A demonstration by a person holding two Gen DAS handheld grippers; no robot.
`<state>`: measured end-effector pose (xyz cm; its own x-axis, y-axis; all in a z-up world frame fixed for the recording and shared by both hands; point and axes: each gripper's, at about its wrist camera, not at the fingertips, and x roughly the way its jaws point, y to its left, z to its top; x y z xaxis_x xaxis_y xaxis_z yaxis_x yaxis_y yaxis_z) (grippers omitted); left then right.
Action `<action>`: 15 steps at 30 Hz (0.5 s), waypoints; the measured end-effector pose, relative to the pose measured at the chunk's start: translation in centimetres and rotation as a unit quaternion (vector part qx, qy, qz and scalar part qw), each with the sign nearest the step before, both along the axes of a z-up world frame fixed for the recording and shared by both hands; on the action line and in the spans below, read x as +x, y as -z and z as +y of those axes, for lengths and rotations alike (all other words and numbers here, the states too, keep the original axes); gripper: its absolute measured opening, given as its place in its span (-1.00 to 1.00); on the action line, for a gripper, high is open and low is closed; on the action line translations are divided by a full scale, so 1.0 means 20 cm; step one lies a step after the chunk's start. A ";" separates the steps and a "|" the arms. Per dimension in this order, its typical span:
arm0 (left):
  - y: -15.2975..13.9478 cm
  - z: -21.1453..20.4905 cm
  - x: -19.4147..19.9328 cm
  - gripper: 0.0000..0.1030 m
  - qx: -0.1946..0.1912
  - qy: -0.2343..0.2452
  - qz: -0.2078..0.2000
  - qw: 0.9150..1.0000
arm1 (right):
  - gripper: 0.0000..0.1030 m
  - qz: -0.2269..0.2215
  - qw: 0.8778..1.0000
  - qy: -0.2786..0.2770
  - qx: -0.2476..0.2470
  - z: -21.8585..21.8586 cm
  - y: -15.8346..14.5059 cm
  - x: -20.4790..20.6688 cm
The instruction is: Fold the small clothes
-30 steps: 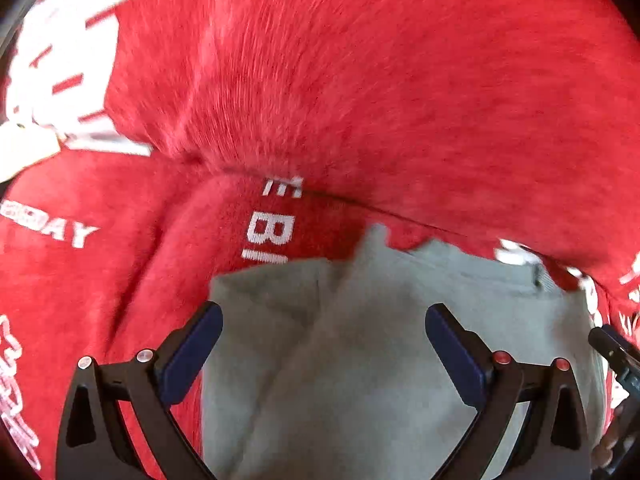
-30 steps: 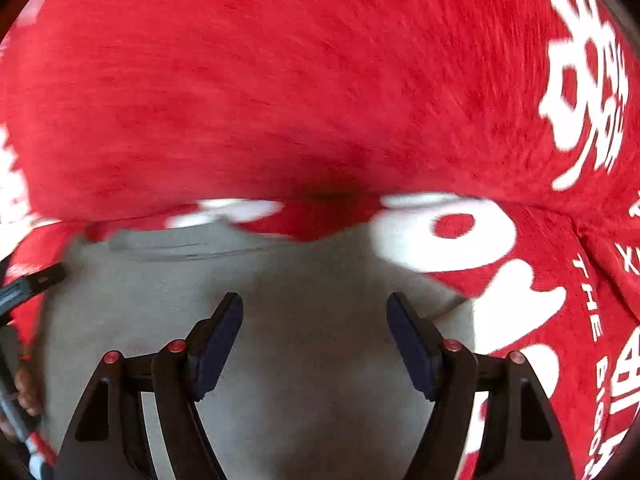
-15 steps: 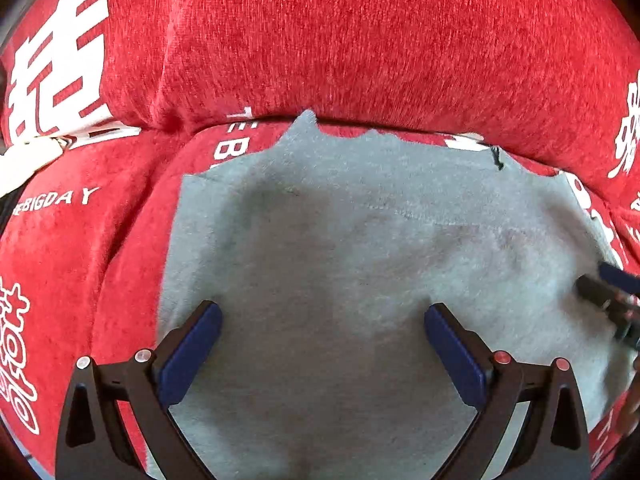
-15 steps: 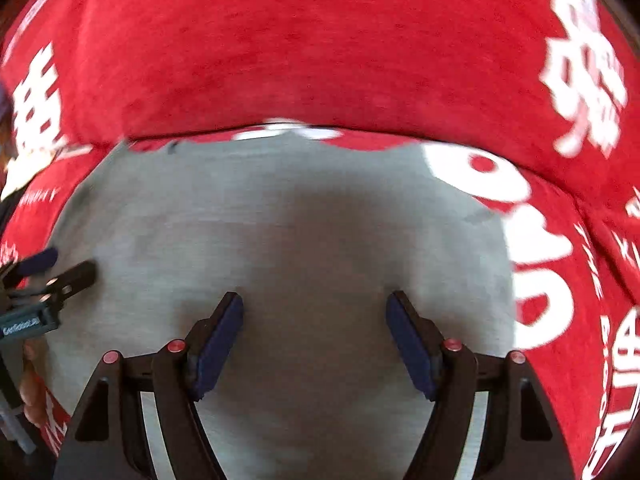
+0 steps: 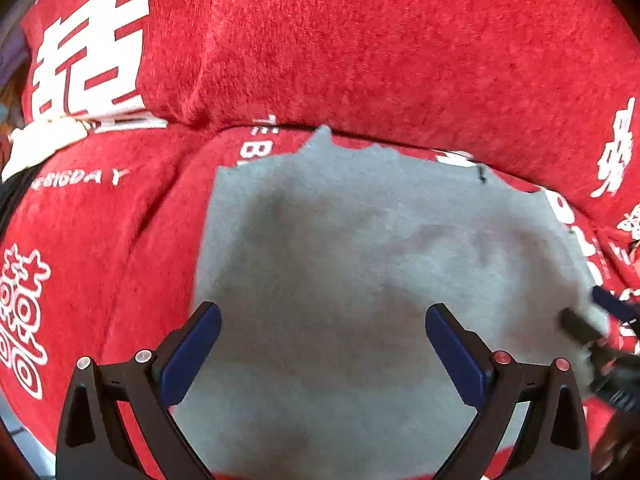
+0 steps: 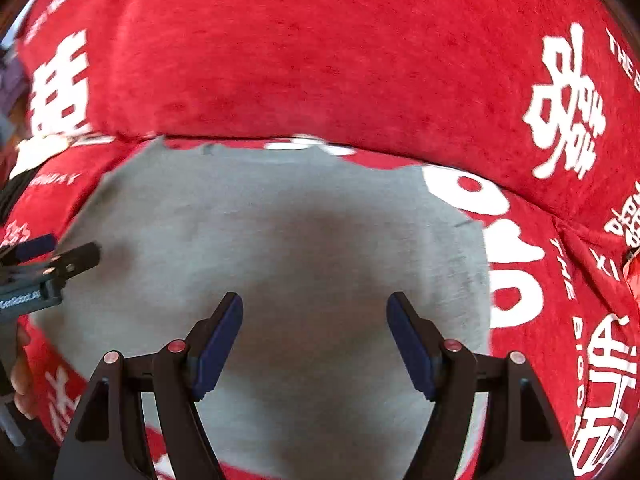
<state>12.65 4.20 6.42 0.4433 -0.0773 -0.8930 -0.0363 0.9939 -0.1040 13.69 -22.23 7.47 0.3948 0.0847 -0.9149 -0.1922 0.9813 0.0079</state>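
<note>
A small grey garment (image 5: 360, 264) lies spread flat on a red sofa seat; it also shows in the right wrist view (image 6: 280, 240). My left gripper (image 5: 322, 340) hovers open and empty over the garment's near left part. My right gripper (image 6: 316, 332) hovers open and empty over its near right part. The right gripper's tips show at the right edge of the left wrist view (image 5: 600, 320). The left gripper's tips show at the left edge of the right wrist view (image 6: 60, 260).
The red sofa seat (image 5: 100, 260) carries white characters and lettering. A red back cushion (image 5: 360, 48) rises just behind the garment's far edge; it also fills the top of the right wrist view (image 6: 320, 60). A white object (image 5: 44, 144) lies at far left.
Both grippers have pulled back and up from the garment's far edge. The garment now lies spread flat, with more of it in view.
</note>
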 end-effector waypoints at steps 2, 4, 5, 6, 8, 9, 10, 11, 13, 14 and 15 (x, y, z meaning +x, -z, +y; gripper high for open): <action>0.02 -0.04 -0.03 0.99 0.007 0.009 0.004 1.000 | 0.51 0.004 1.000 -0.008 -0.001 0.07 0.01 -0.03; 0.06 -0.07 -0.07 0.99 0.028 0.017 0.010 0.999 | 0.50 0.020 1.000 -0.011 0.000 0.11 0.06 -0.06; 0.09 -0.06 -0.09 0.99 0.035 0.018 0.016 0.999 | 0.50 0.030 0.999 -0.013 0.000 0.12 0.09 -0.08; 0.12 -0.04 -0.10 1.00 0.034 0.016 0.020 0.999 | 0.50 0.034 0.999 -0.011 -0.004 0.11 0.11 -0.09; 0.14 0.05 -0.14 1.00 -0.011 0.001 0.016 1.000 | 0.50 0.028 1.000 0.004 0.008 0.02 0.12 -0.13; 0.14 0.08 -0.16 1.00 -0.016 -0.004 0.016 1.000 | 0.50 0.029 0.999 0.015 0.018 -0.03 0.12 -0.14; 0.13 0.11 -0.18 1.00 -0.014 -0.001 0.015 1.000 | 0.51 0.029 0.999 0.028 0.026 -0.09 0.11 -0.15; 0.12 0.11 -0.20 1.00 -0.012 0.006 0.015 1.000 | 0.51 0.031 0.998 0.041 0.026 -0.15 0.10 -0.16; 0.12 0.11 -0.23 1.00 -0.003 0.023 0.014 1.000 | 0.51 0.041 0.997 0.061 0.024 -0.27 0.10 -0.19; 0.12 0.10 -0.24 1.00 0.005 0.030 0.015 0.999 | 0.51 0.044 0.996 0.070 0.026 -0.32 0.11 -0.20; 0.11 0.09 -0.26 1.00 0.012 0.033 0.017 0.999 | 0.51 0.049 0.995 0.083 0.032 -0.39 0.11 -0.22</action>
